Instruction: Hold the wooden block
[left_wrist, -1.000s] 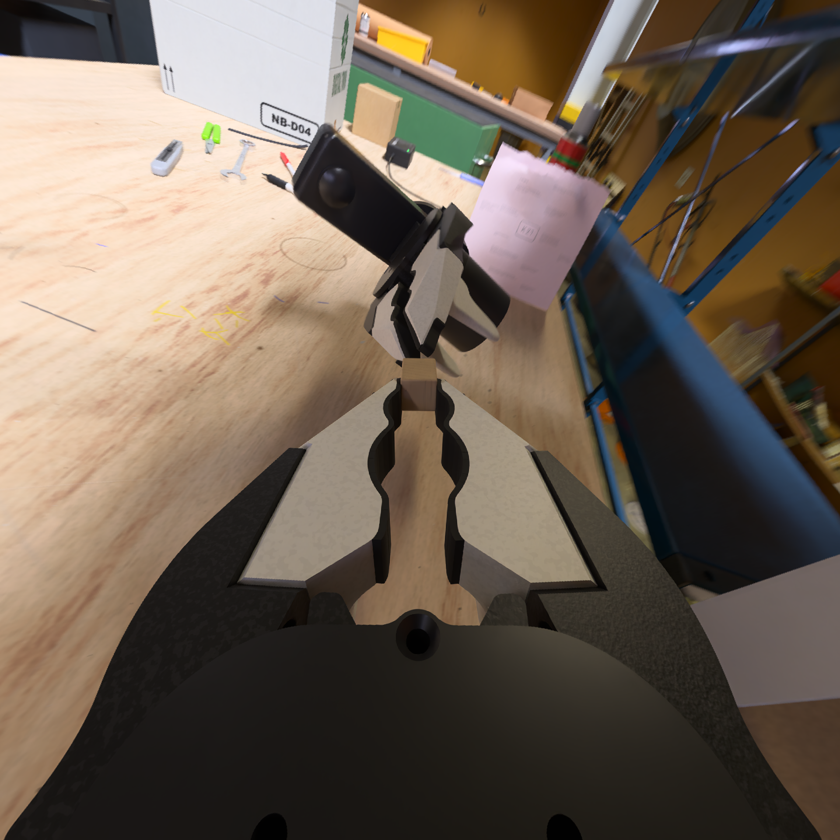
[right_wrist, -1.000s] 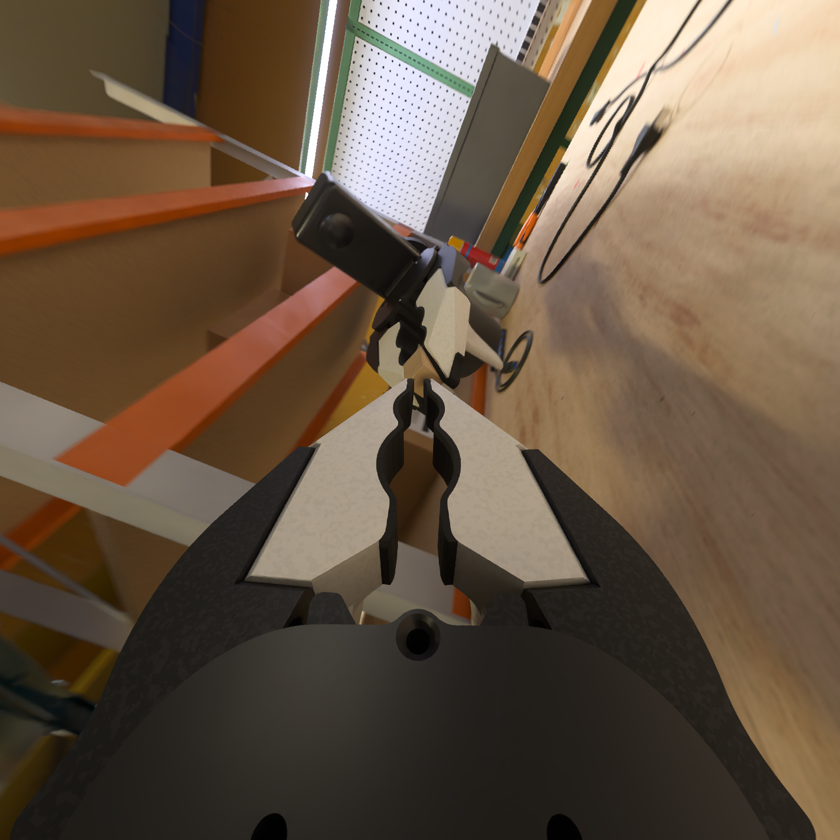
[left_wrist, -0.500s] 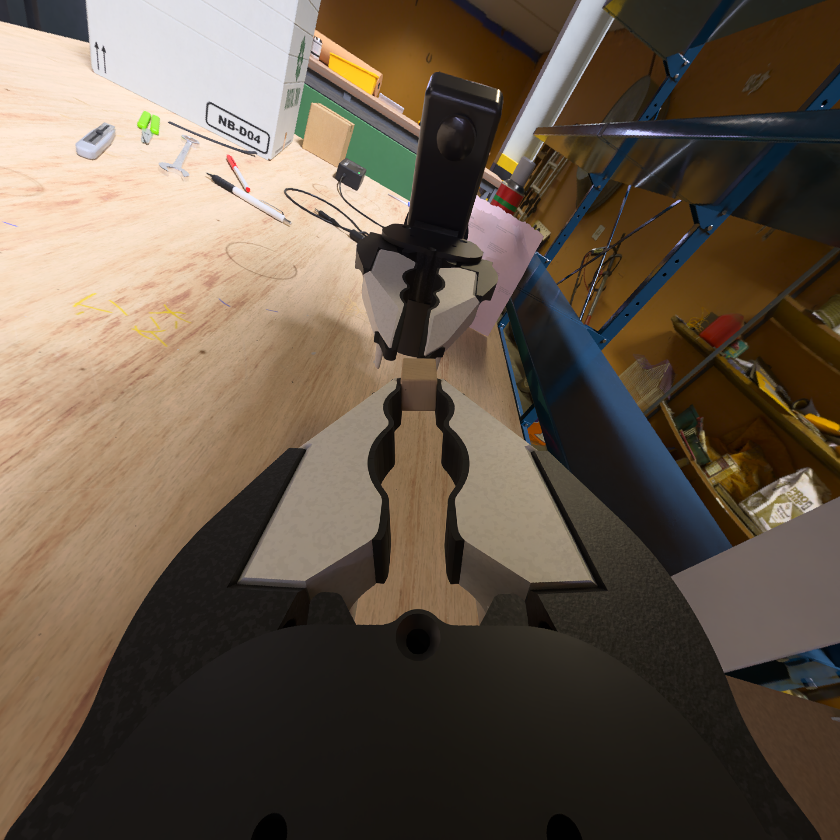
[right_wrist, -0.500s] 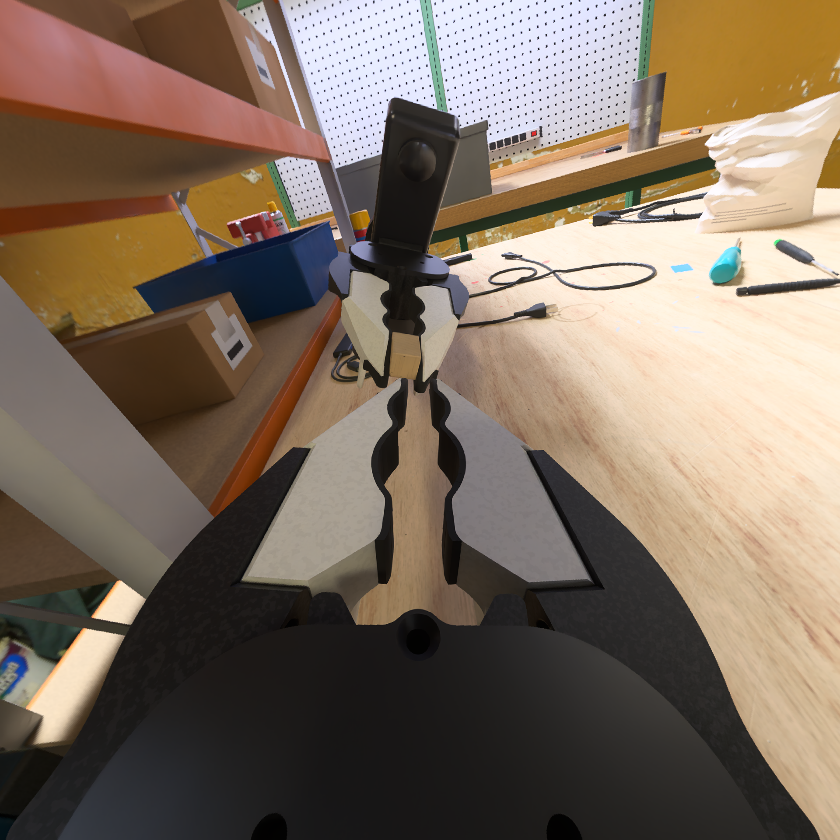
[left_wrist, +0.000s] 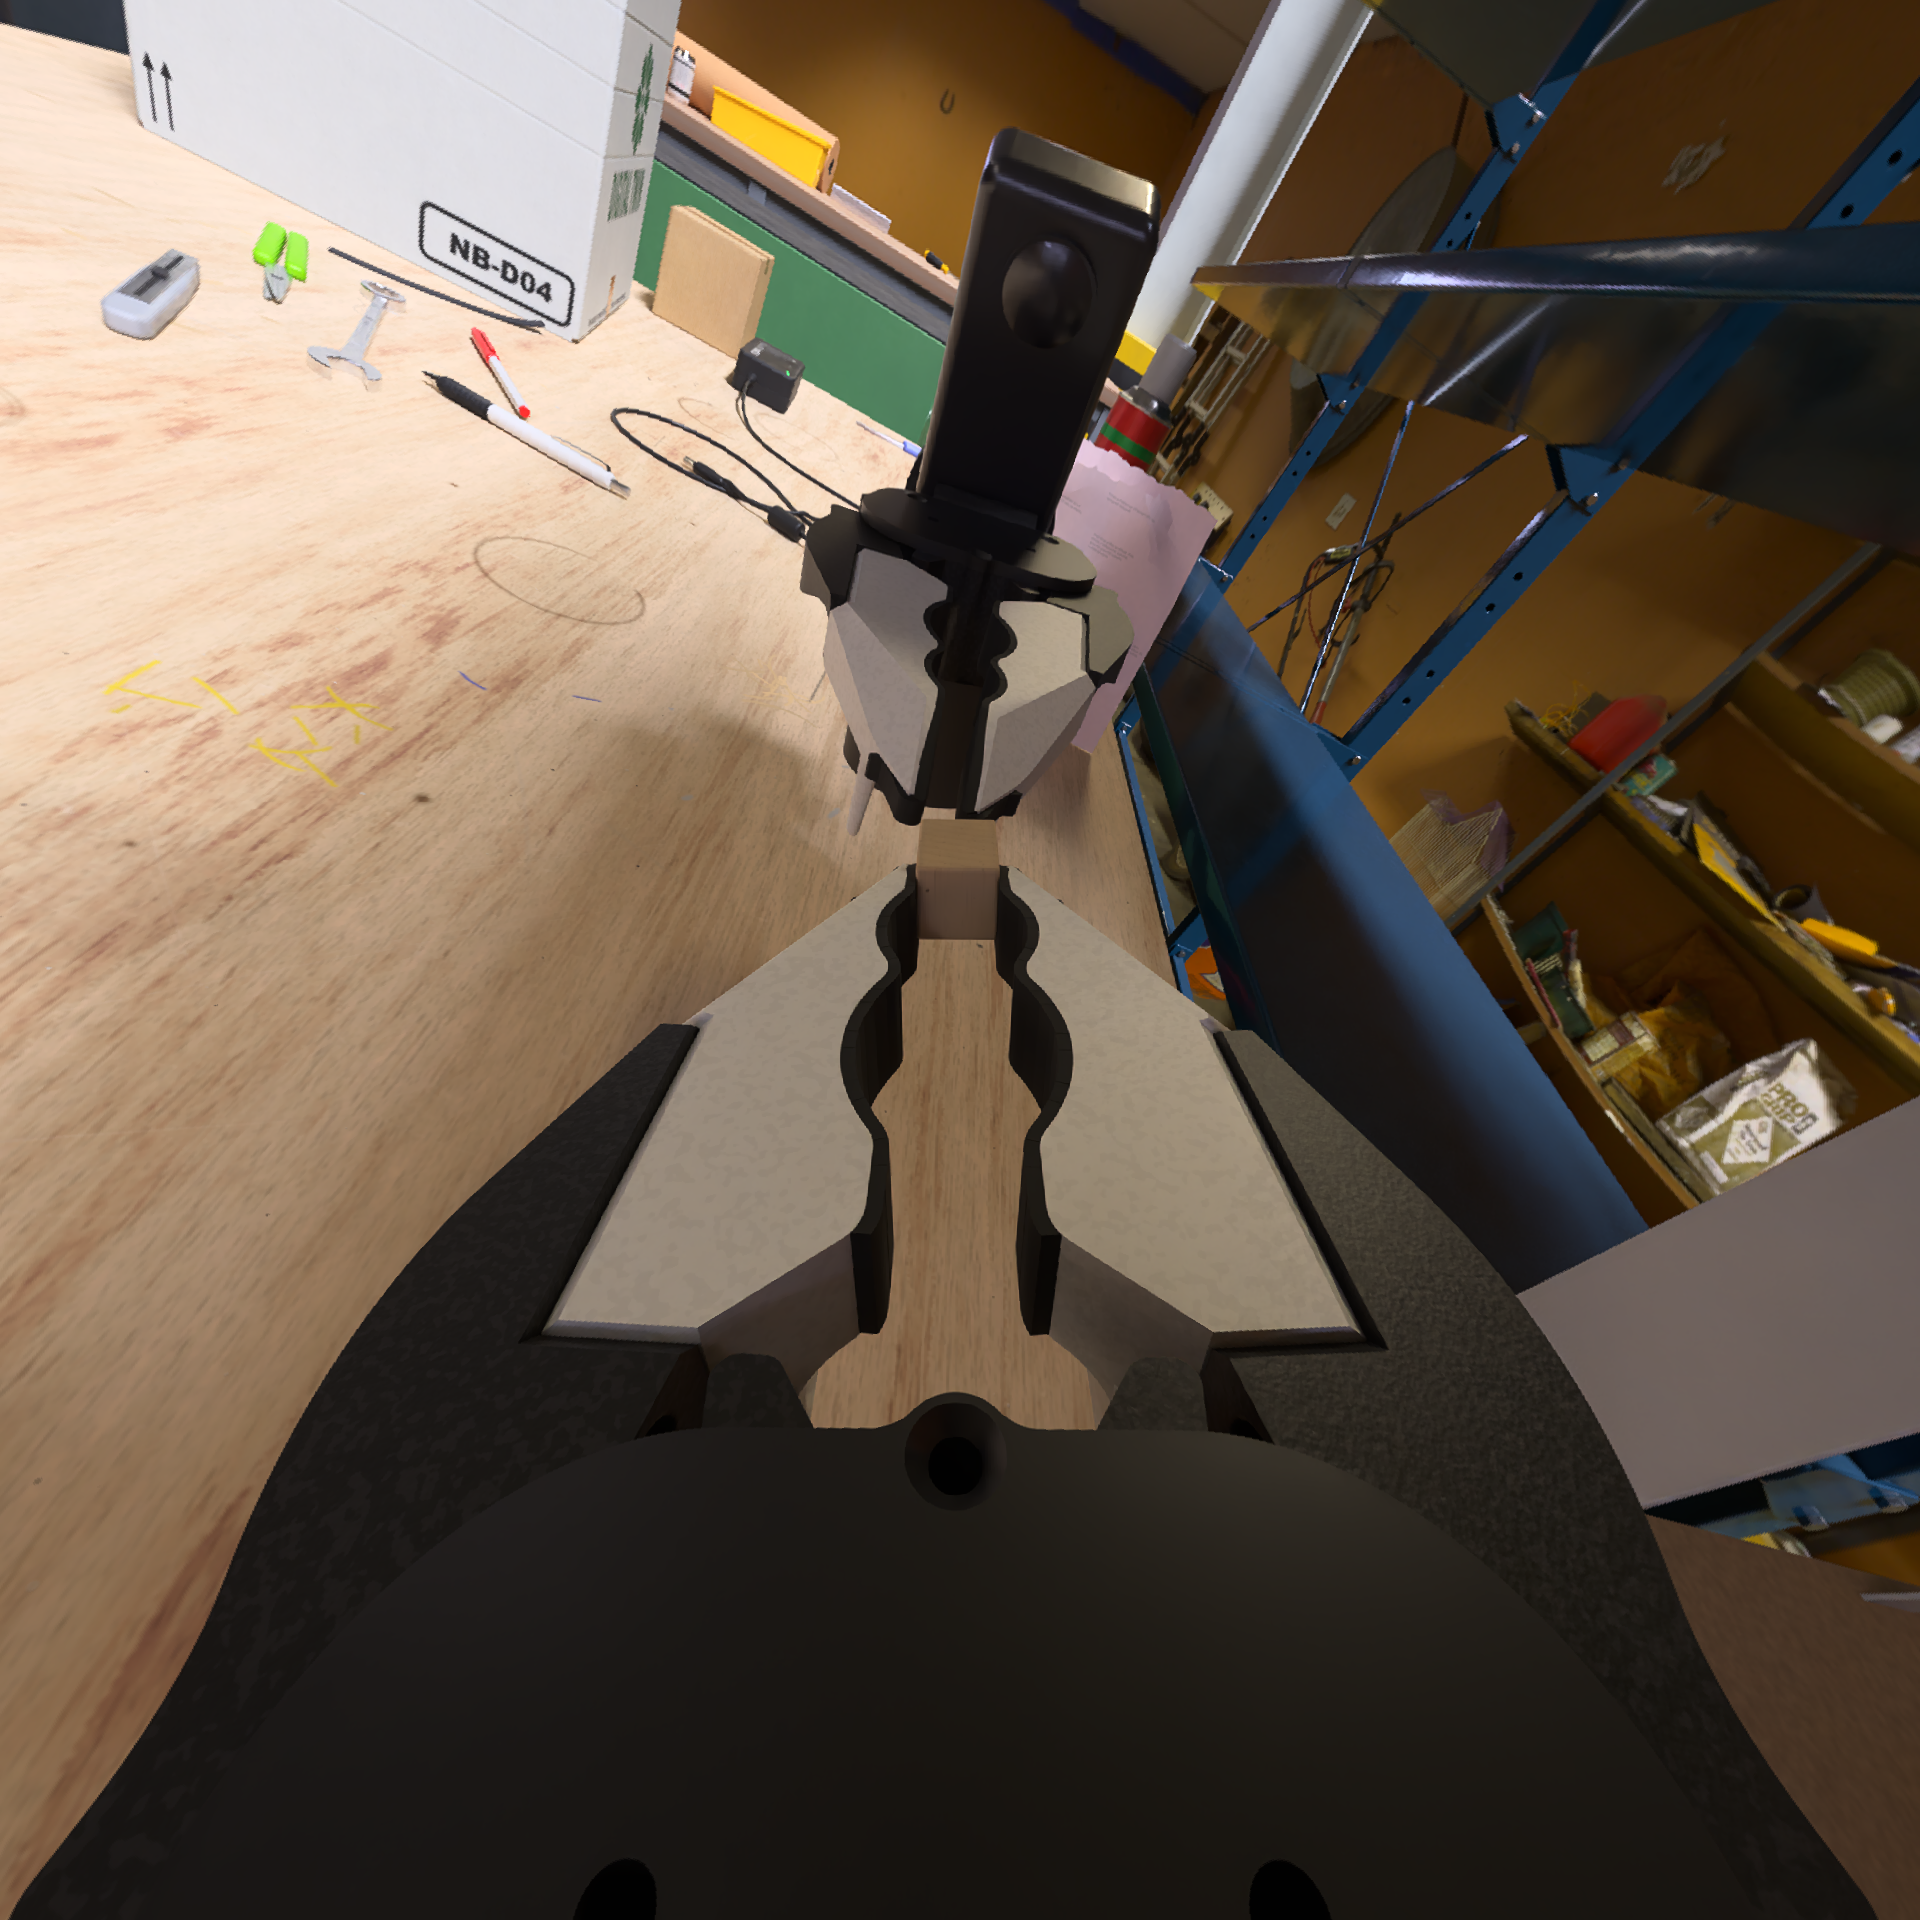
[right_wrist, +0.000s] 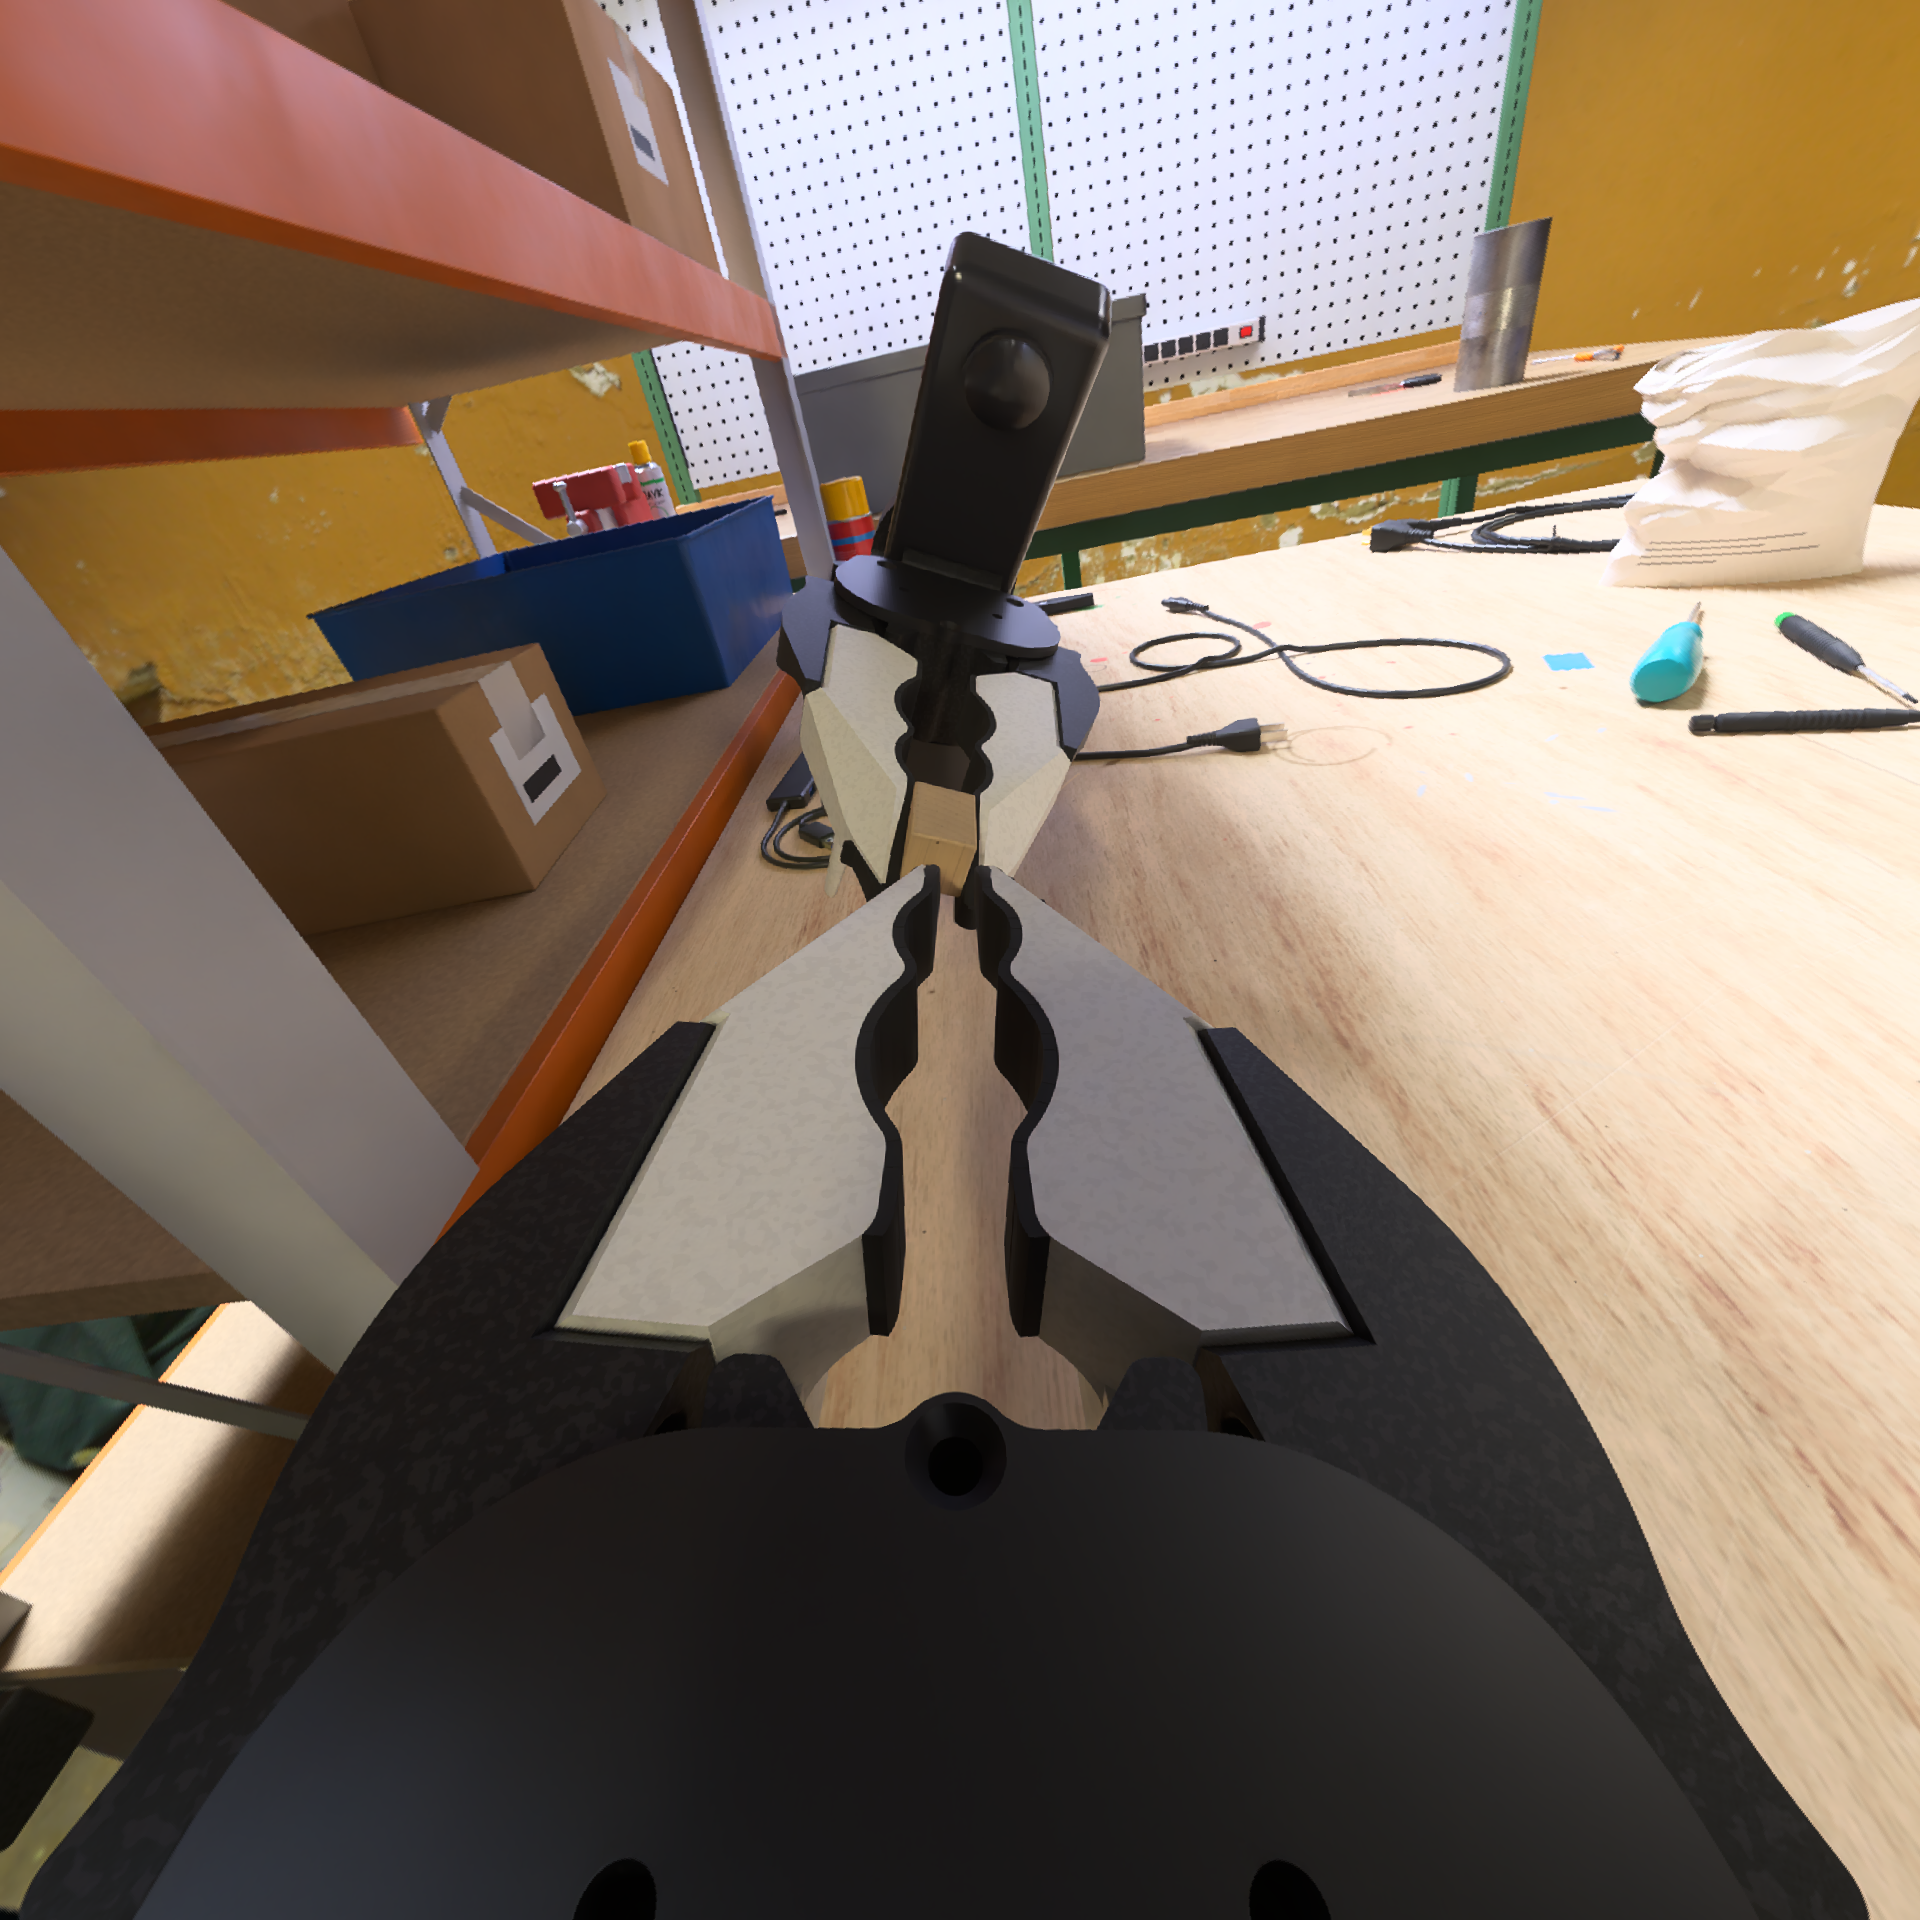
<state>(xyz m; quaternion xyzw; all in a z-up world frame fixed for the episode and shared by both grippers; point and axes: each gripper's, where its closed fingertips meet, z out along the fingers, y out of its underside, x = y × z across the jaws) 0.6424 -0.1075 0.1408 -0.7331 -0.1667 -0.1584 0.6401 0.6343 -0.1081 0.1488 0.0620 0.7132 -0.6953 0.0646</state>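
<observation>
Item: small pale square-section wooden block (left_wrist: 957, 891), clamped at the tips of the left gripper (left_wrist: 957, 906), above the plywood bench (left_wrist: 312, 831). Right gripper (right_wrist: 948, 902): jaws narrowed, nothing held, tips just beside the block. Step judged: holding. Next: grip to be kept steady.

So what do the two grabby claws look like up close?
Both look the same. The left gripper and right gripper have bumpy black bodies, two pale speckled grey fingers with wavy black inner edges, and a tall black camera post with a round lens on top.
</observation>
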